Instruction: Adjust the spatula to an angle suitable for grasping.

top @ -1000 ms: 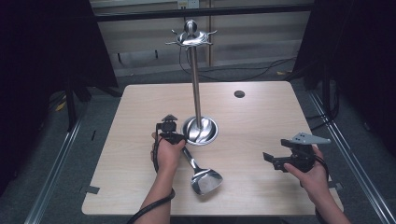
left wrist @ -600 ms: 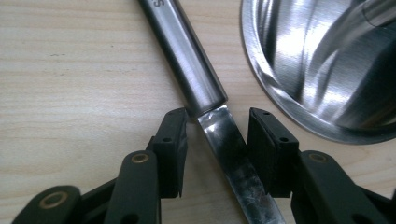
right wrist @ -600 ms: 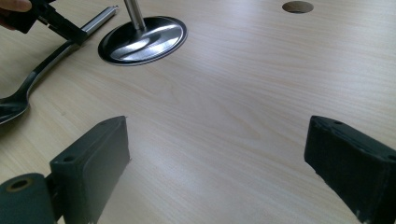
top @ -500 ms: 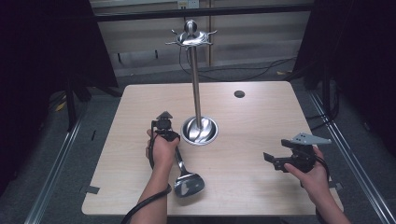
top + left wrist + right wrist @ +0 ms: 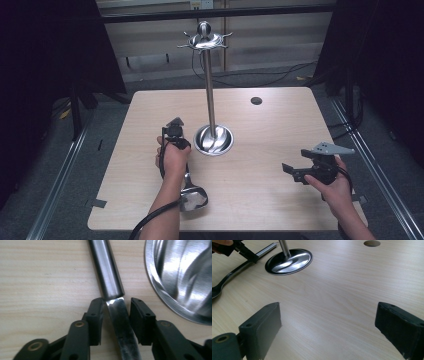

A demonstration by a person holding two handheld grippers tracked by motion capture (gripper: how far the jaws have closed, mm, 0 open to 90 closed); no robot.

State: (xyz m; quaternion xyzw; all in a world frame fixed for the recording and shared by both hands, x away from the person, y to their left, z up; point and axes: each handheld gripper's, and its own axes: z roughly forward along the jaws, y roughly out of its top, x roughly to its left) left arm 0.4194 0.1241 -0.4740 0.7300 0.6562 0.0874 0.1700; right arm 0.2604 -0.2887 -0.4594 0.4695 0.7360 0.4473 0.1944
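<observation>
A steel ladle [image 5: 194,197] lies flat on the wooden table [image 5: 280,130], its bowl near the front edge by my left forearm. My left gripper [image 5: 179,142] reaches down over the ladle's handle. Its jaws have just been closing. In the left gripper view the pads [image 5: 96,315] hug the flat neck [image 5: 121,327] just below the round handle tube [image 5: 107,272]. A tall steel hook stand [image 5: 210,95] rises from a round base [image 5: 214,140] just right of that gripper. My right gripper [image 5: 294,174] hovers at the right, open, with nothing between its jaws [image 5: 329,315].
A small round hole [image 5: 256,100] sits in the tabletop at the back right. The stand's base [image 5: 180,277] lies close beside the left gripper's right jaw. Bare wood stretches between the base [image 5: 288,261] and my right gripper. Dark floor and metal rails flank the table.
The ladle's bowl has swung left along the front of the table as my left hand turned and shifted slightly left. The right gripper has stayed put.
</observation>
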